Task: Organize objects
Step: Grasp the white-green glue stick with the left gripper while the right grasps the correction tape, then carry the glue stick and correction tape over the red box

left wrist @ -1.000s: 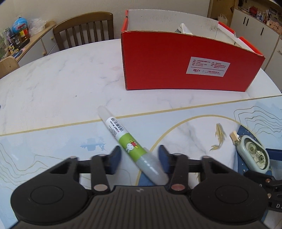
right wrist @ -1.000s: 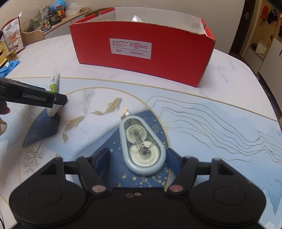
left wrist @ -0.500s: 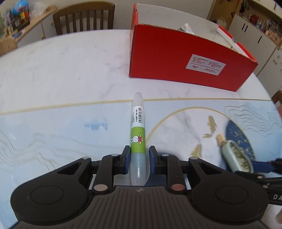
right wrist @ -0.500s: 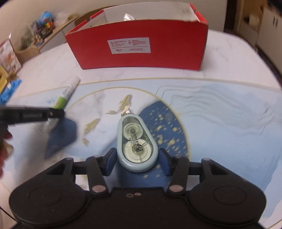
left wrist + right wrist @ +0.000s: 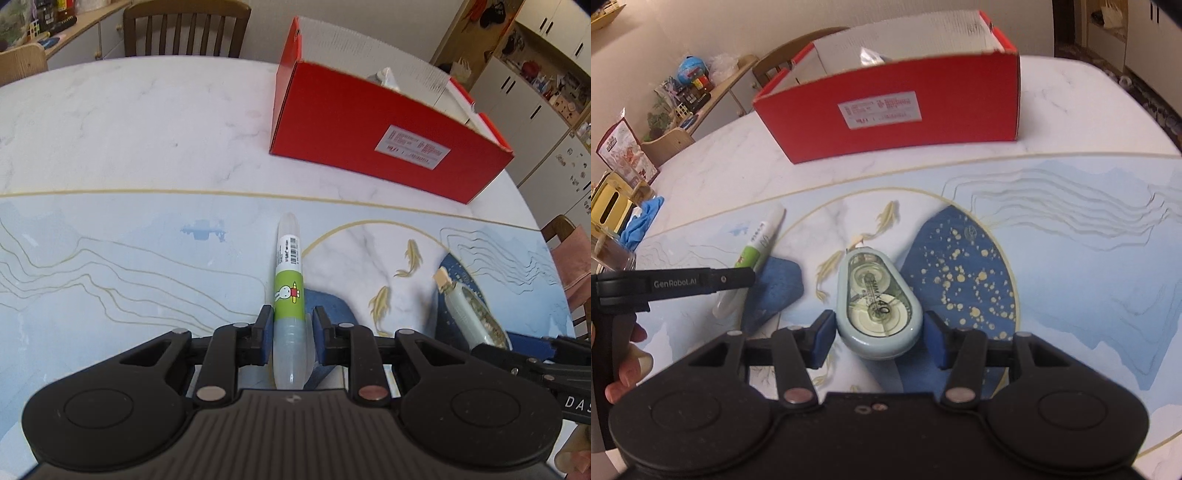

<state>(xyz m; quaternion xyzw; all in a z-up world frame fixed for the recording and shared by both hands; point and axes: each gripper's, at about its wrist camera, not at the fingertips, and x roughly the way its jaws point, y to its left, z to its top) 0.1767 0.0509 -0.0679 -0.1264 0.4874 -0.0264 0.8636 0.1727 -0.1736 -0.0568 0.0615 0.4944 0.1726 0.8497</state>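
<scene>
On the marble table, a red box is standing at the far side. The left gripper is clamping a pen, and the right gripper is squeezing a tape dispenser above the table.

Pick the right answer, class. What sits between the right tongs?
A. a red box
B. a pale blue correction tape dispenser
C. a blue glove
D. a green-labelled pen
B: in the right wrist view the dispenser lies between the right tongs, while the pen is off to the side in the left tongs.
</scene>
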